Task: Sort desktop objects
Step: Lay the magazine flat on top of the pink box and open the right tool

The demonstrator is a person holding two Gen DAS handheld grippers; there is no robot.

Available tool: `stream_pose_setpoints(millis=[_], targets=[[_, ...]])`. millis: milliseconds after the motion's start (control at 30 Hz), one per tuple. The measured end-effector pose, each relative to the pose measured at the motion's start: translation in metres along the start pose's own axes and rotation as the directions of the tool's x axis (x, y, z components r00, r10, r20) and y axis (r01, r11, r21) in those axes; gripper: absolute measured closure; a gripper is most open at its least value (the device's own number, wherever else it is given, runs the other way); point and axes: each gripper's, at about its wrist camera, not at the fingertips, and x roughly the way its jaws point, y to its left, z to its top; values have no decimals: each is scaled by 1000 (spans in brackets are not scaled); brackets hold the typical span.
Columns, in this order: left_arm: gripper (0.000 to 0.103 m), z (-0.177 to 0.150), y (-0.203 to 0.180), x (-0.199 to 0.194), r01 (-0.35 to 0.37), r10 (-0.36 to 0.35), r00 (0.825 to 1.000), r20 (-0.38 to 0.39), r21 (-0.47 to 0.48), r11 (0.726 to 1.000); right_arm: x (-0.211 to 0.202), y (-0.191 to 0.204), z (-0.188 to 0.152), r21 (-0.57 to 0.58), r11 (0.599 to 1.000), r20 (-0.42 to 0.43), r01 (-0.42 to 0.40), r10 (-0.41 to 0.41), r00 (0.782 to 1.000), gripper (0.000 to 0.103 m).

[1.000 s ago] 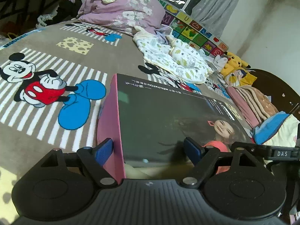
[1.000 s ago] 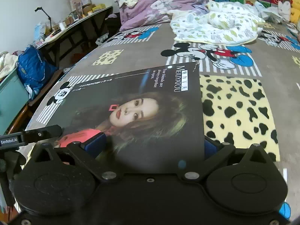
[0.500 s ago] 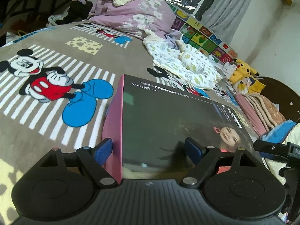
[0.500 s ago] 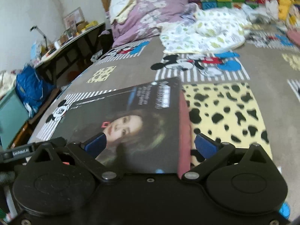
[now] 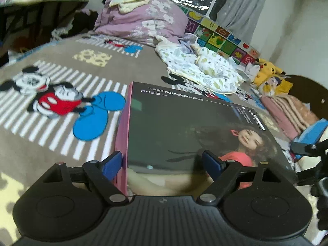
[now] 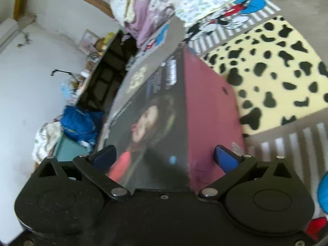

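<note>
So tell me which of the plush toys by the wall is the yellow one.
The Pikachu plush, lying past the leaf-print cloth; the small plush touching its left side is white.

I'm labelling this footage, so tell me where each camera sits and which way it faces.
Left wrist: on the left claw, looking forward and down across the flat, dark glossy box with pink sides to the cartoon-mouse bedspread; own fingers show.
Right wrist: on the right claw, rolled sideways, facing the same box and a cluttered desk.
Shared: box, bedspread.

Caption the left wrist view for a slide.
Left gripper straddling the pink edge of a dark box on a cartoon-print blanket.
</note>
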Motion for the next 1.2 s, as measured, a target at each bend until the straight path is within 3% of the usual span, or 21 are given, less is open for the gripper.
stream_pose_setpoints(millis=[133, 200, 267, 400, 533, 633, 800, 900, 967, 1133, 1200], targets=[[18, 5, -2, 4, -13, 14, 1000, -14, 19, 1000, 1, 3, -2, -28, 1000, -17, 9, -10, 1000, 0], [17, 7, -7, 6, -35, 37, 999, -37, 45, 998, -1, 3, -1, -38, 997, 25, 61, -60, 998, 0], [17, 7, -17, 3, -90, 91, 996, -4, 102, 991, -3, 8, 0, -88, 985, 76, 152, -145, 987, 0], [17, 2, -37, -9, -134, 118, 989, 88, 198, 971, -4, 32, -4, -256, 921, 173, 293, -255, 951, 1], [17, -6, -59, -10, -113, 83, 991, 109, 307, 945, -10, 60, -13, -447, 819, 282, 360, -253, 925, 1], [17, -10, -72, -5, -90, 66, 995, 79, 367, 926, -4, 76, -23, -558, 769, 267, 313, -191, 945, 1], [17, -15, -80, 5, -99, 87, 995, 49, 382, 919, 16, 83, -31, -637, 746, 143, 195, -135, 980, 1], [17, -16, -80, 8, -99, 91, 995, 39, 389, 916, 26, 71, -33, -624, 756, 73, 197, -195, 978, 1], [17, -15, -81, 10, -99, 94, 995, 32, 393, 914, 26, 66, -35, -635, 748, 73, 194, -192, 979, 1], [15, -12, -86, 13, -110, 118, 993, 6, 399, 910, 29, 64, -27, -582, 789, 57, 198, -203, 978, 1], [15, -11, -88, 13, -112, 126, 992, -8, 399, 910, 30, 65, -32, -594, 776, 57, 211, -221, 974, 1]])
